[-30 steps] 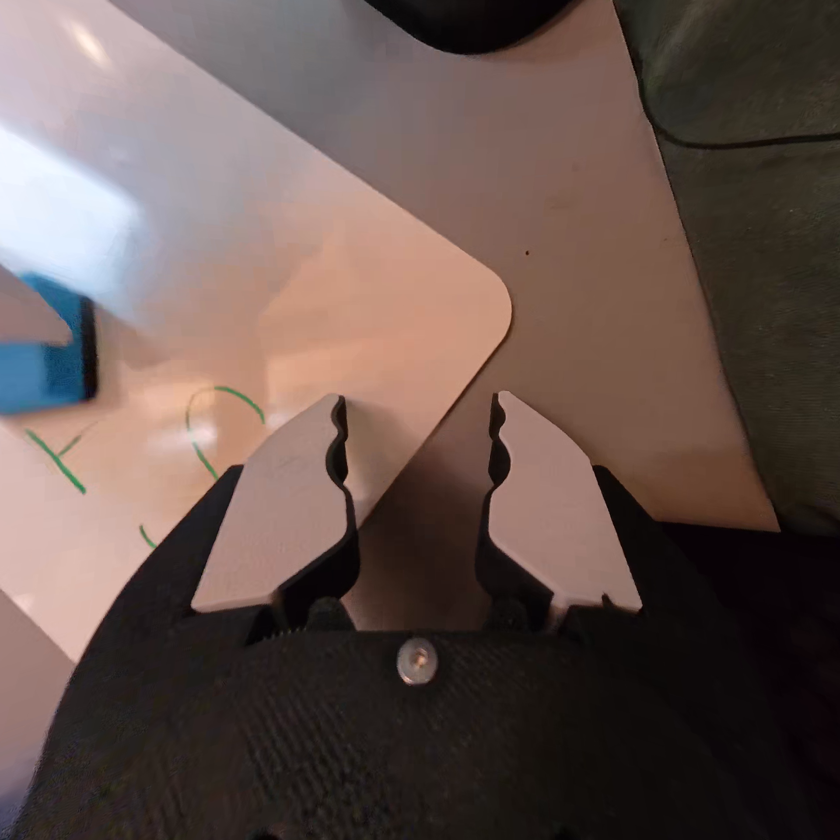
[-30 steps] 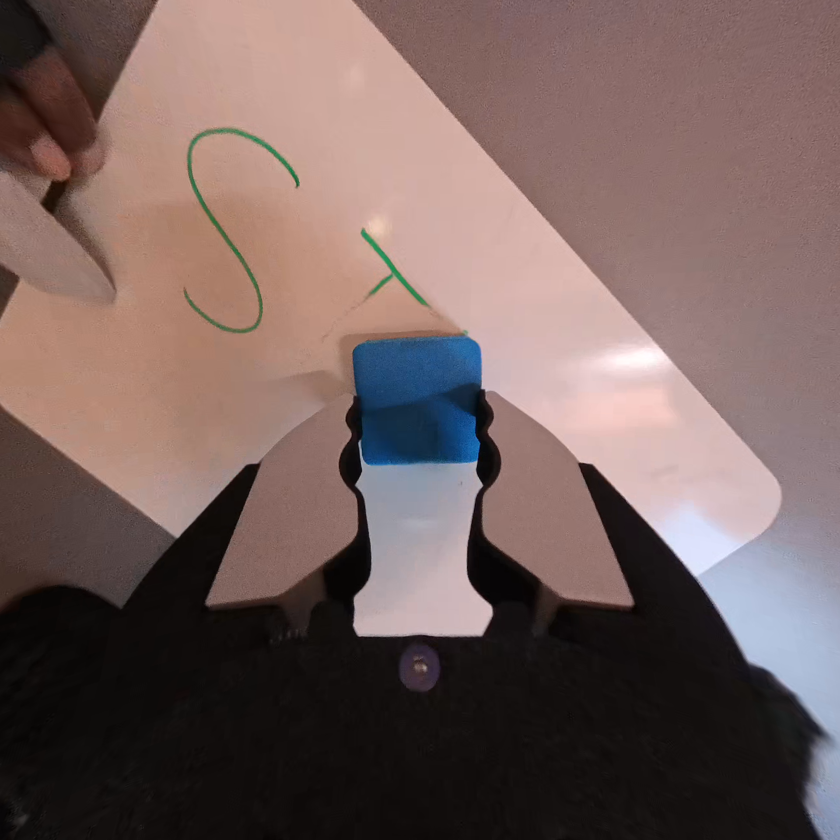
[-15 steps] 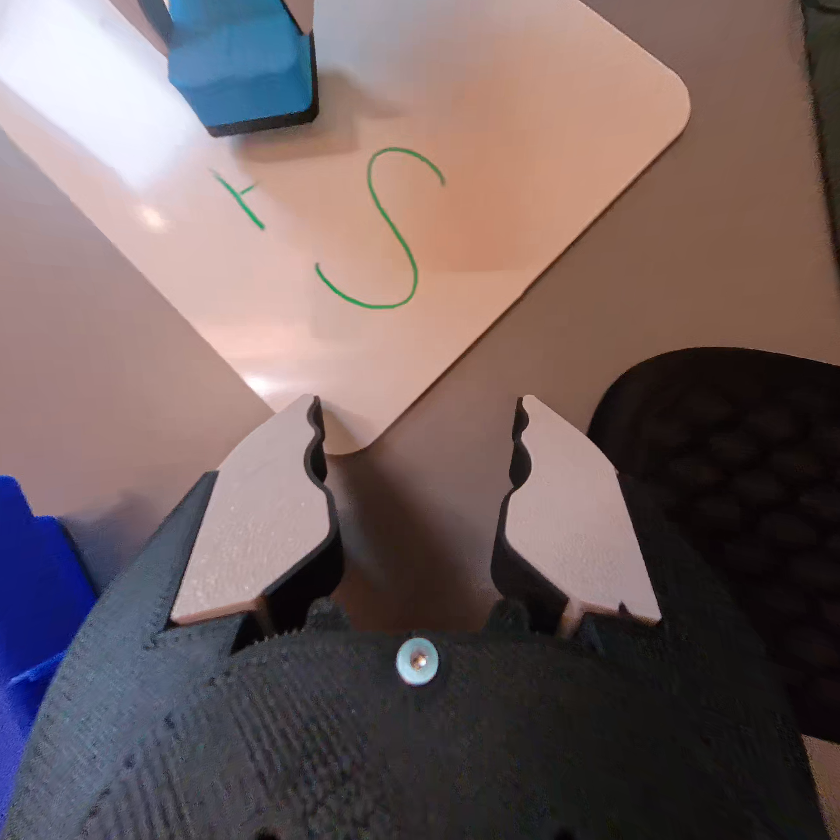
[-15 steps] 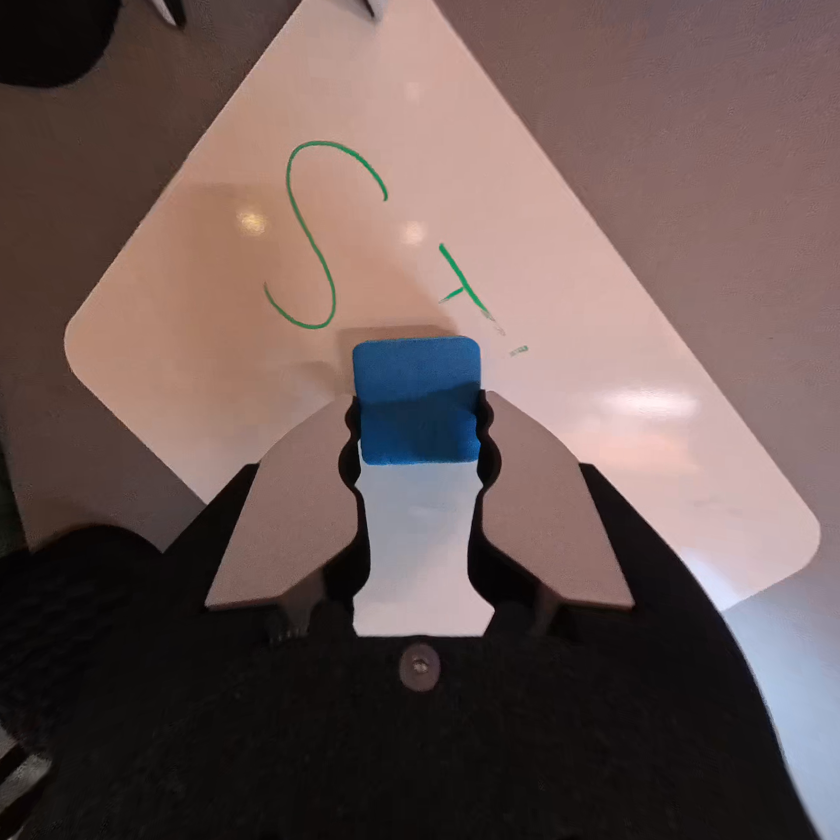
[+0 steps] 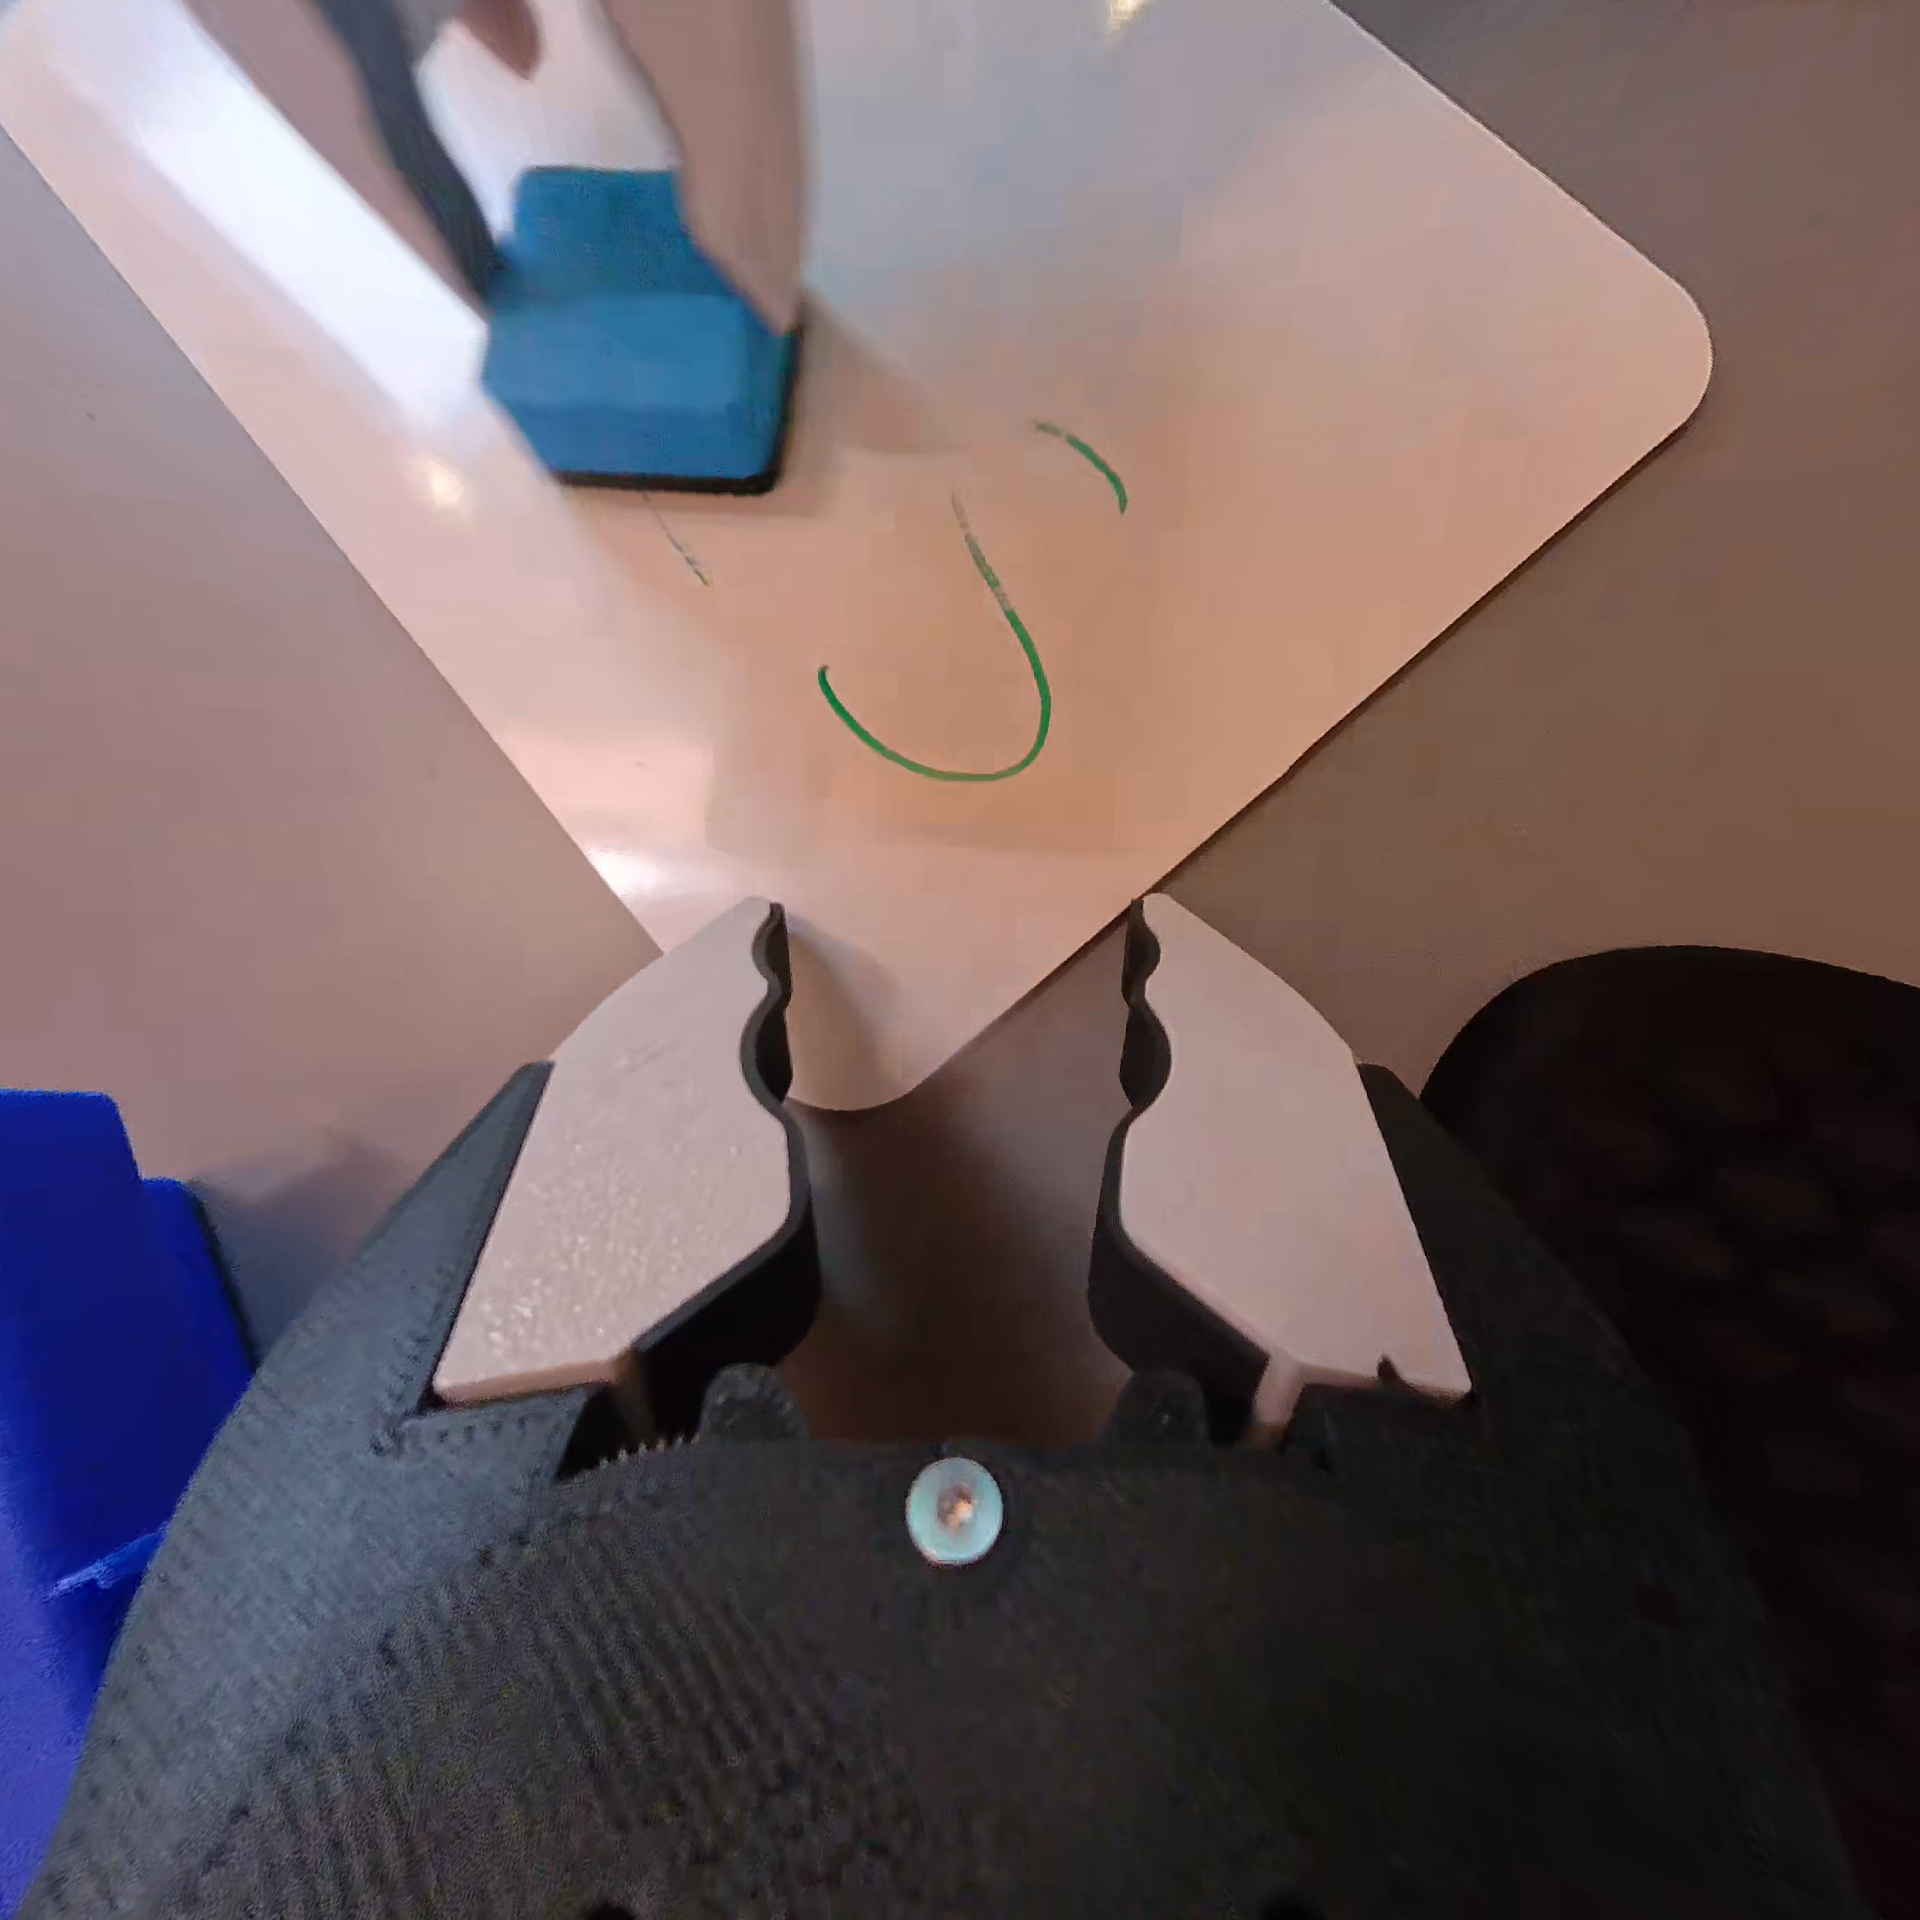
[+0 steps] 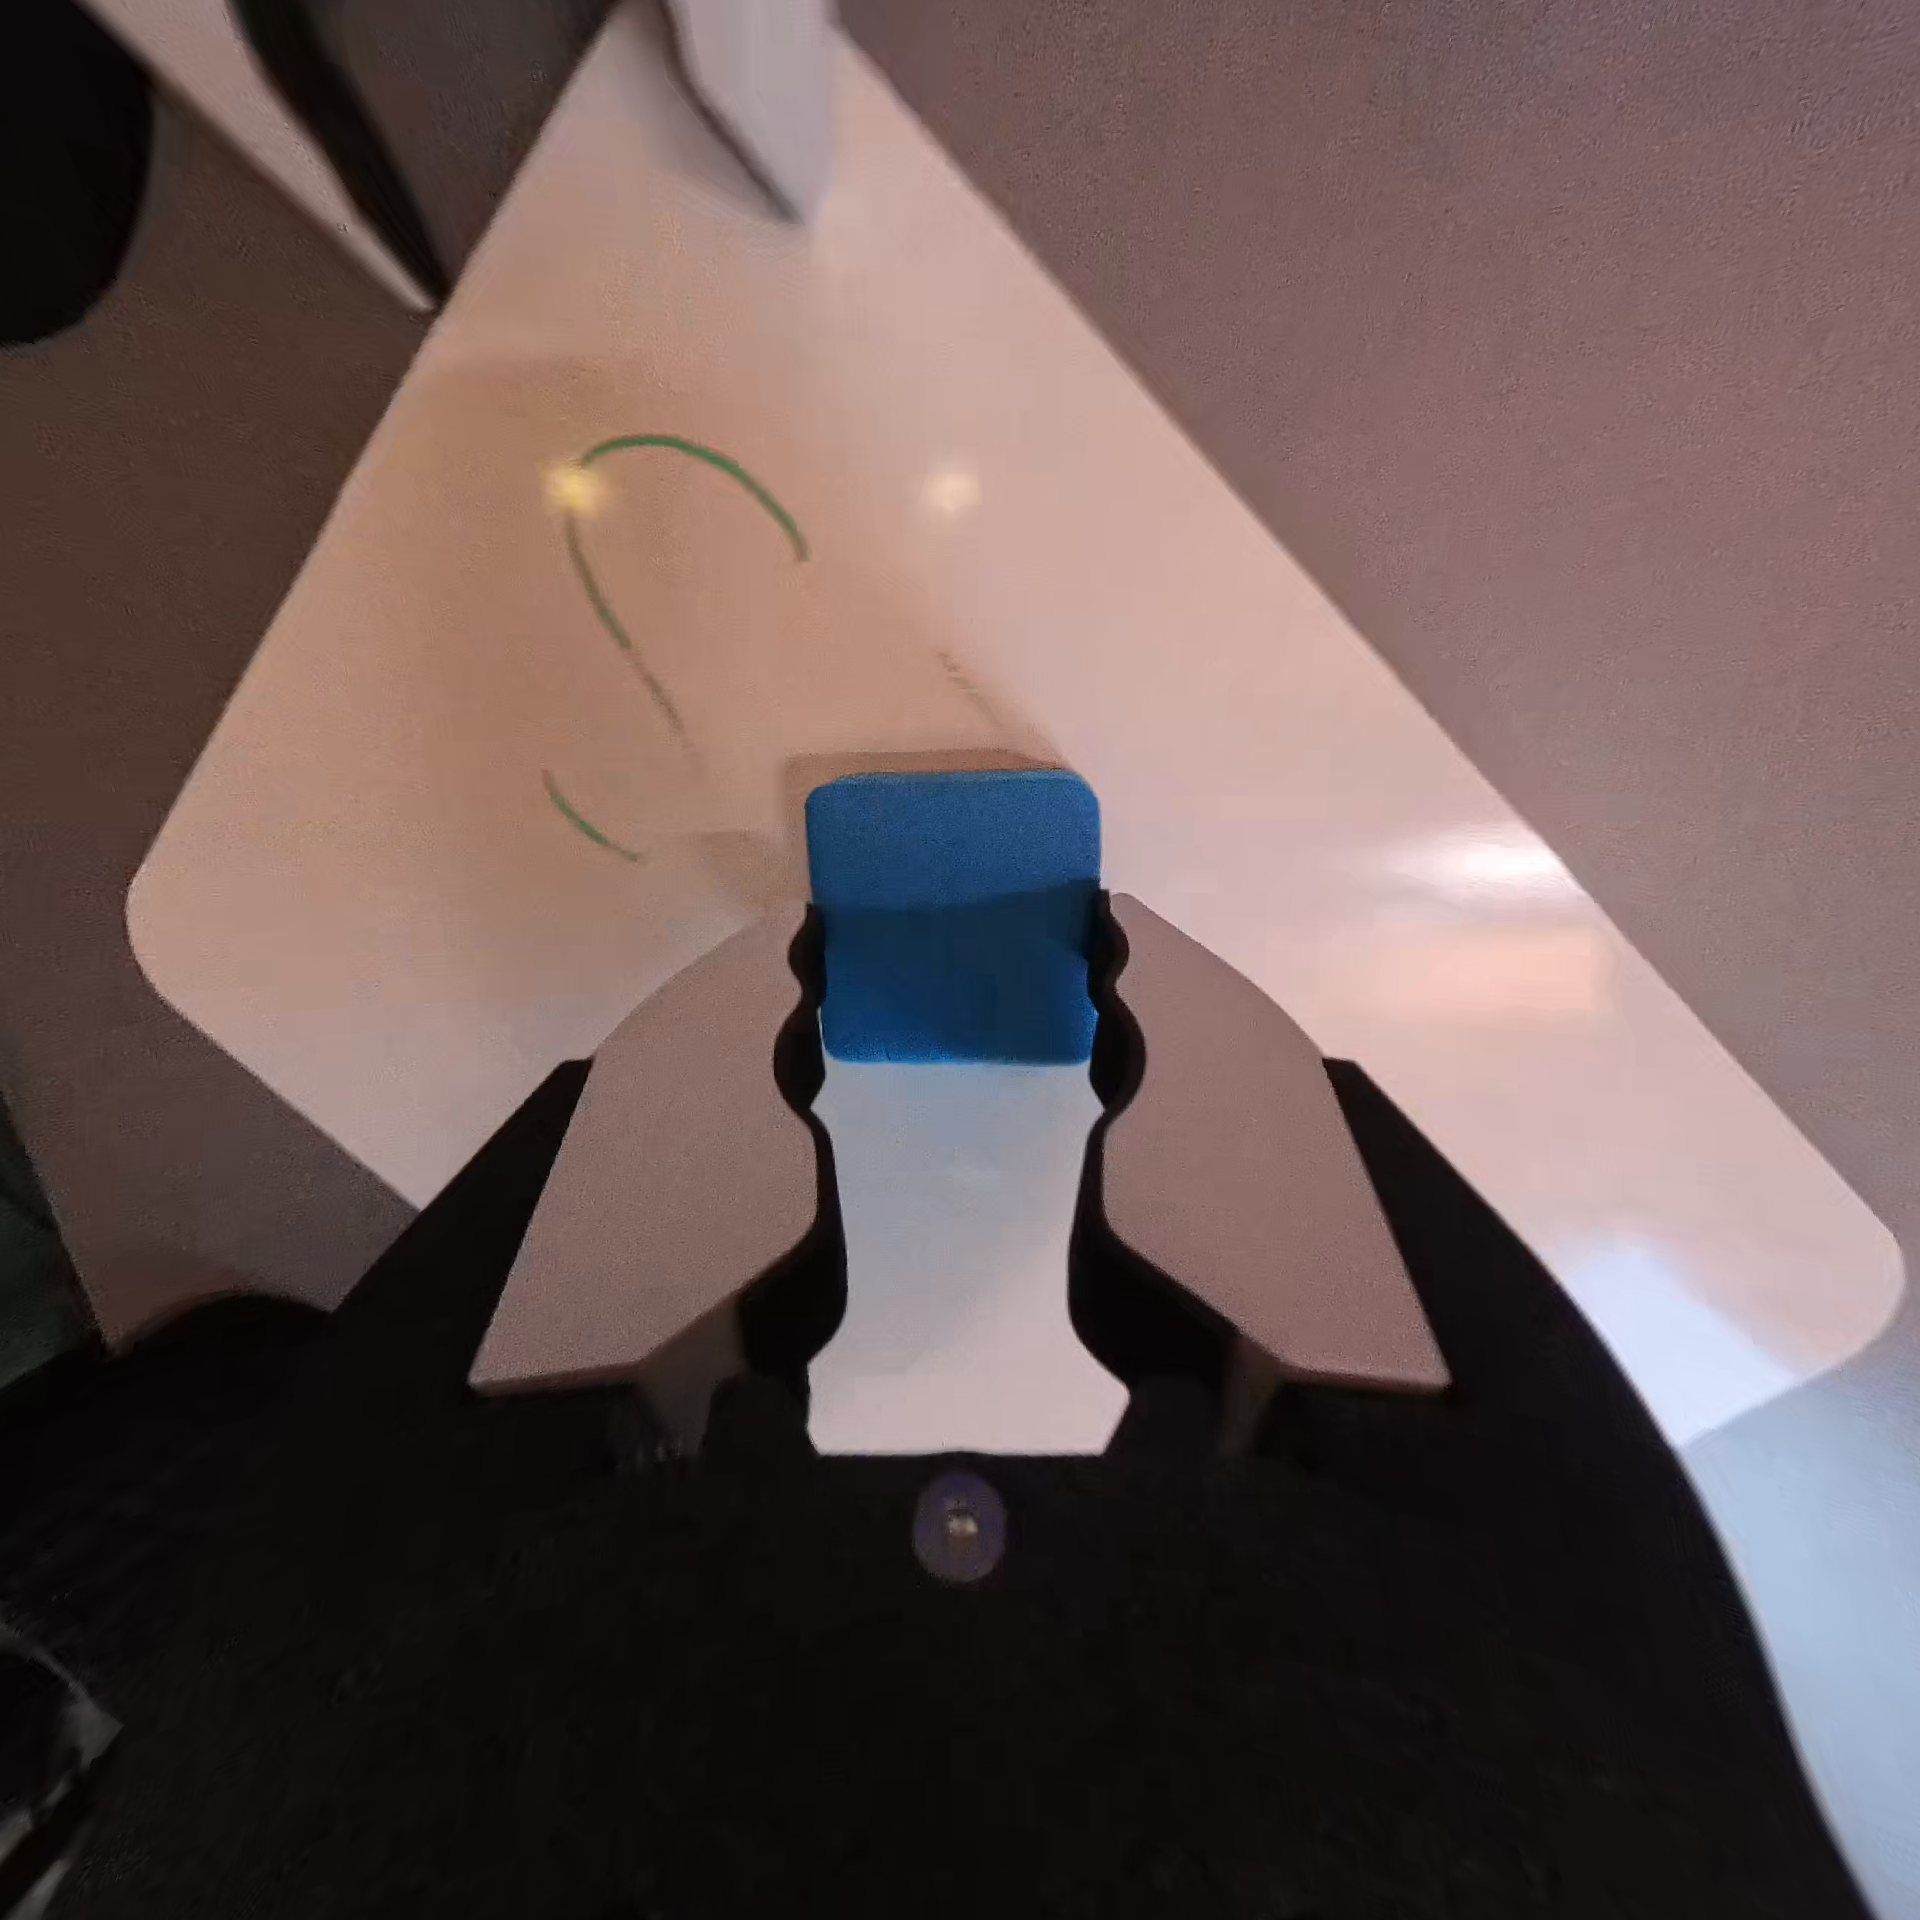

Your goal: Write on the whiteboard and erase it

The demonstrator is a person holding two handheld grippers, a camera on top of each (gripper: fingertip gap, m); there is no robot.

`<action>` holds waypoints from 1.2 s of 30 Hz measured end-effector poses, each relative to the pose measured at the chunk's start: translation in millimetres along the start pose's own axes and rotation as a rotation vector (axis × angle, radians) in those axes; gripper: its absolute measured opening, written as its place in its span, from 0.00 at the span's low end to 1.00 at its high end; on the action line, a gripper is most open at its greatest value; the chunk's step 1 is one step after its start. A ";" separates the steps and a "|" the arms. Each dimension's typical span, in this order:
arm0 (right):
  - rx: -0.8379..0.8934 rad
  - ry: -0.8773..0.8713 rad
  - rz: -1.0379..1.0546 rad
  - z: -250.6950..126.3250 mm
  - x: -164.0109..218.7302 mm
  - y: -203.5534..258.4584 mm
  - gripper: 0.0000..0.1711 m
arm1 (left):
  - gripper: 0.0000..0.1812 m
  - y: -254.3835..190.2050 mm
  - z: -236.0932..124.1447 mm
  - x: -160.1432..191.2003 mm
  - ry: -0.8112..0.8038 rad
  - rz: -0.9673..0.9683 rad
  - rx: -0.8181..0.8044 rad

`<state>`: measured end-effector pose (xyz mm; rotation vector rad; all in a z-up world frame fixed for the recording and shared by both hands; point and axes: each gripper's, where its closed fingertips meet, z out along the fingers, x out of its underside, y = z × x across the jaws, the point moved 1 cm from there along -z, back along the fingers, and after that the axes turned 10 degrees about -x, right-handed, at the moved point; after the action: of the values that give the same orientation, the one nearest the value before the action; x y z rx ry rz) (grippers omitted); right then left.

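Our left gripper [image 5: 956, 914] hovers spread and empty over the whiteboard's [image 5: 1403, 343] near corner on the table [image 5: 208, 727]. Our right gripper [image 6: 951, 914] pinches the blue eraser [image 6: 951, 852], pressed flat on the board beside broken green strokes [image 6: 686, 468].

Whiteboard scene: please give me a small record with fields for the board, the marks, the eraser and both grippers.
board: white rounded-corner whiteboard lying flat on a brown table
marks: green marker curve, broken by gaps; faint trace near the eraser
eraser: blue foam block eraser with dark base, on the board
right gripper: shut on the eraser
left gripper: open, empty, over the board's near corner
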<state>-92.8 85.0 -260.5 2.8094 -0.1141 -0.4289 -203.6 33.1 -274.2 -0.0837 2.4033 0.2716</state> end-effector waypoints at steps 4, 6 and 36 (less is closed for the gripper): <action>-0.025 -0.046 -0.085 18.2 -45.0 11.2 0.29 | 0.35 0.2 -0.1 -0.1 -0.009 -0.011 -0.004; -0.064 -0.013 -0.171 31.6 -50.4 46.9 0.29 | 0.35 -0.1 -0.5 0.0 -0.014 -0.012 -0.006; -0.012 0.107 0.021 22.1 -56.8 3.1 0.29 | 0.30 -4.4 -2.7 -0.9 0.005 -0.003 -0.026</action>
<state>-153.7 82.8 -263.8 2.8101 -0.1169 -0.2729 -204.1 28.2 -272.4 -0.1000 2.4045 0.3013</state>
